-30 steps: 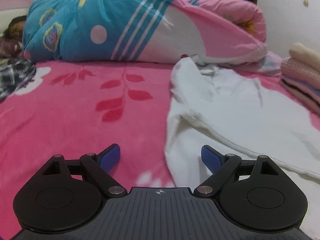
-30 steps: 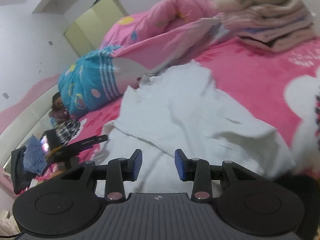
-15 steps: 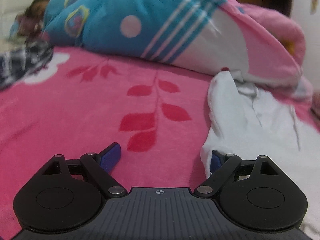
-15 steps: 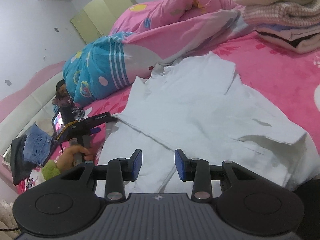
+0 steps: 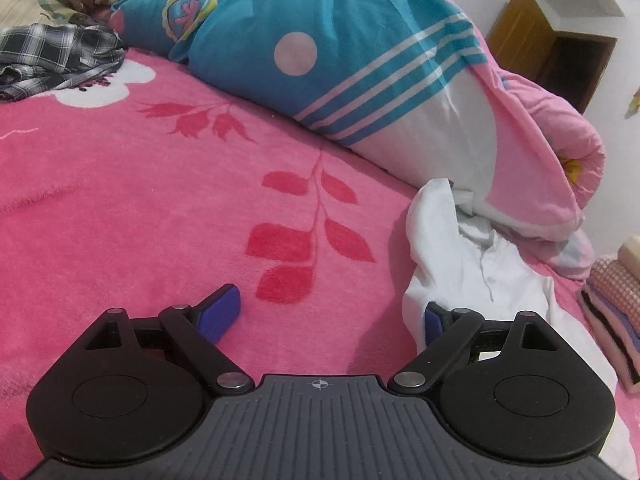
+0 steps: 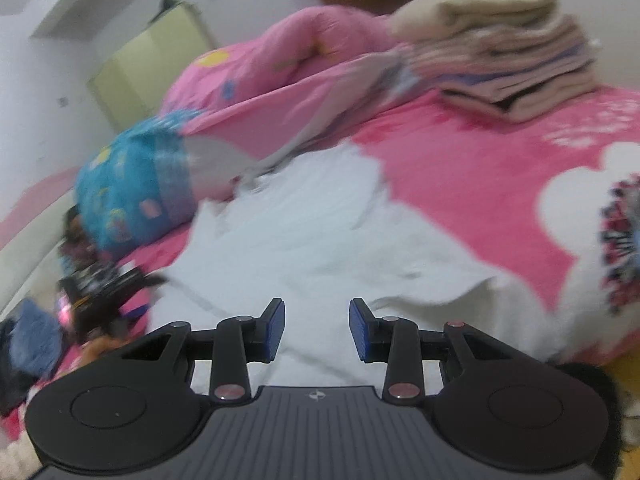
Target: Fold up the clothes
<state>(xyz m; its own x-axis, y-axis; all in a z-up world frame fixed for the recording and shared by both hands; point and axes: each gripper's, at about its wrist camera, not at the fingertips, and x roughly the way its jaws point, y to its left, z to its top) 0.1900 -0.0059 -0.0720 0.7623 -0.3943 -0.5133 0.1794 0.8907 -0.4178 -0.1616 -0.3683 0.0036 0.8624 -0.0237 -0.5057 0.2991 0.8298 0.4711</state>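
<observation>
A white buttoned shirt [image 5: 472, 256] lies crumpled on the pink bed cover [image 5: 160, 208], at the right of the left wrist view. My left gripper [image 5: 332, 312] stands wide open at the shirt's left edge; its right blue pad is partly tucked behind a fold of the cloth, its left pad rests over bare cover. In the blurred right wrist view the same shirt [image 6: 320, 240] spreads out flat ahead. My right gripper [image 6: 316, 328] hovers over the shirt's near part, jaws part open with only a gap between the pads.
A rolled blue and pink quilt [image 5: 320, 60] runs along the far side of the bed. A plaid garment [image 5: 52, 60] lies at far left. A stack of folded clothes [image 6: 500, 52] sits at far right. The other gripper and hand [image 6: 100, 292] show blurred at left.
My left gripper rolled and slid left, so the shirt now sits at the right edge of its view. The right wrist view swung and went blurry; its jaws look the same.
</observation>
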